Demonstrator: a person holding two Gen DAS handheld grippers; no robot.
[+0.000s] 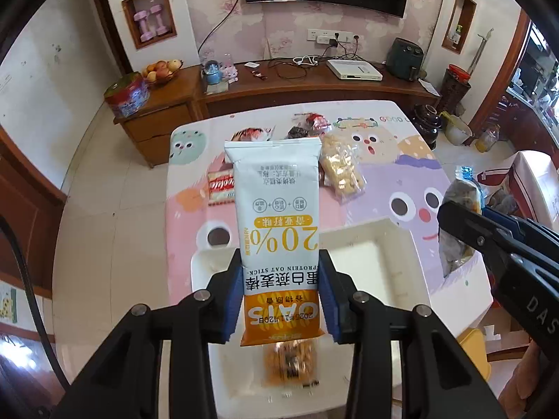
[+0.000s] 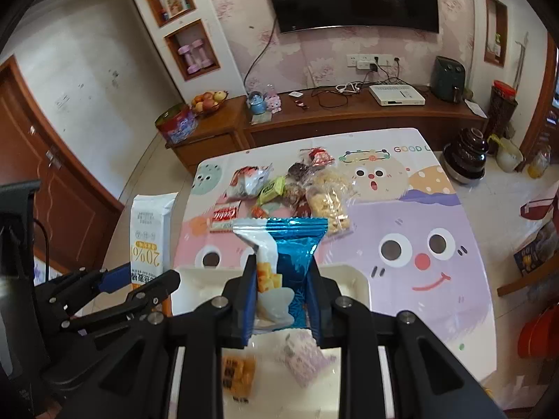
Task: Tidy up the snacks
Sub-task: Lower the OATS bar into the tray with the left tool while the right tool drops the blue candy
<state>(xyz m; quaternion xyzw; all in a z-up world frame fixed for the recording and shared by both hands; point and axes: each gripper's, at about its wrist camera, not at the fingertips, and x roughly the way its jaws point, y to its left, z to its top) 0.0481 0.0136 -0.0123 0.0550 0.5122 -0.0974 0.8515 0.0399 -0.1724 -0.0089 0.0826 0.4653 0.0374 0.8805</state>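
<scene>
Firstly, left claw (image 1: 281, 300) grips an oat bar wrapper (image 1: 277, 223) printed "20%" and "OATS", above the white tray (image 1: 401, 241). Right claw (image 2: 281, 300) grips a blue snack packet (image 2: 290, 251), front visible only in right view. Table (image 2: 436, 230) cloth reads "GOOD".

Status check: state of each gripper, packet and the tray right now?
left gripper: shut on oat stick packet
oat stick packet: held upright, lifted above the tray
right gripper: shut on blue snack packet
blue snack packet: held upright, lifted above the tray
white tray: on the table, two packets inside
snack pile: loose on the table, untouched
</scene>
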